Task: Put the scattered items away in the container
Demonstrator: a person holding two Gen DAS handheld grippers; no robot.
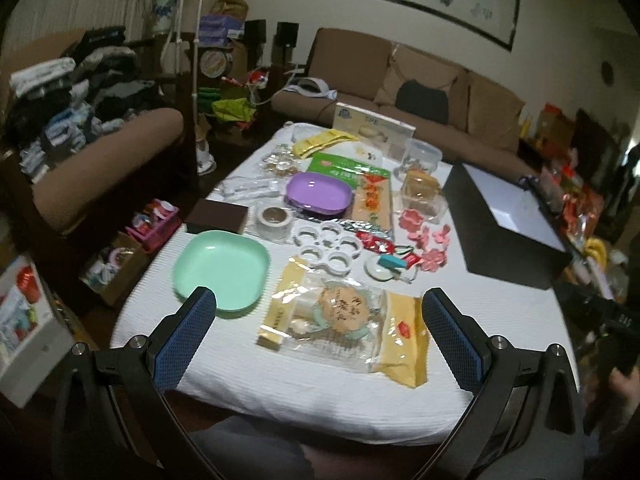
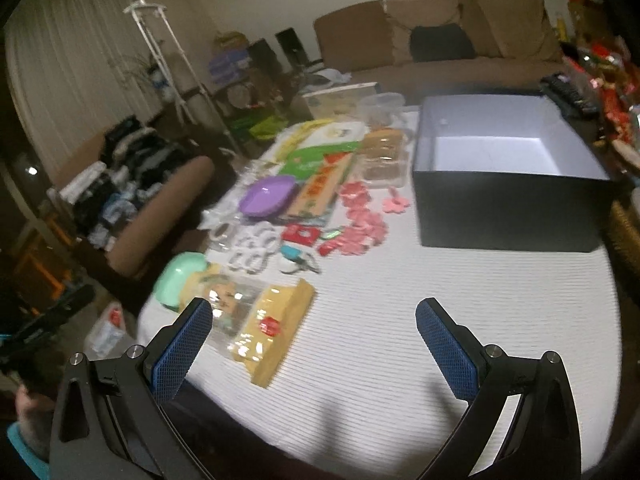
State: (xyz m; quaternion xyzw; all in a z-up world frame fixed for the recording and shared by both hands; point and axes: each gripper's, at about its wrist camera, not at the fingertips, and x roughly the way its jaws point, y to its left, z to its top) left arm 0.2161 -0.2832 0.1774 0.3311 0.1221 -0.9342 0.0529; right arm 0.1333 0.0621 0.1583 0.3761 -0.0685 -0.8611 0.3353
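Many small items lie scattered on a white cloth-covered table (image 1: 320,384). A clear snack bag with yellow ends (image 1: 340,320) lies nearest, between the fingers of my open left gripper (image 1: 318,308), which hovers above it. A mint green plate (image 1: 222,270), a purple plate (image 1: 320,194), a white ring mould (image 1: 328,246) and pink flower shapes (image 1: 424,236) lie further back. The container is a black box with a white inside (image 2: 504,148), open, at the right. My right gripper (image 2: 314,318) is open and empty above bare cloth, in front of the box; the snack bag (image 2: 264,328) is to its left.
Brown sofas (image 1: 420,80) stand behind and left of the table. A tape roll (image 1: 274,220), a dark small box (image 1: 220,216), a green packet (image 1: 344,168) and clear tubs (image 1: 424,196) crowd the far table. Clutter fills the floor at the left and a shelf at the right.
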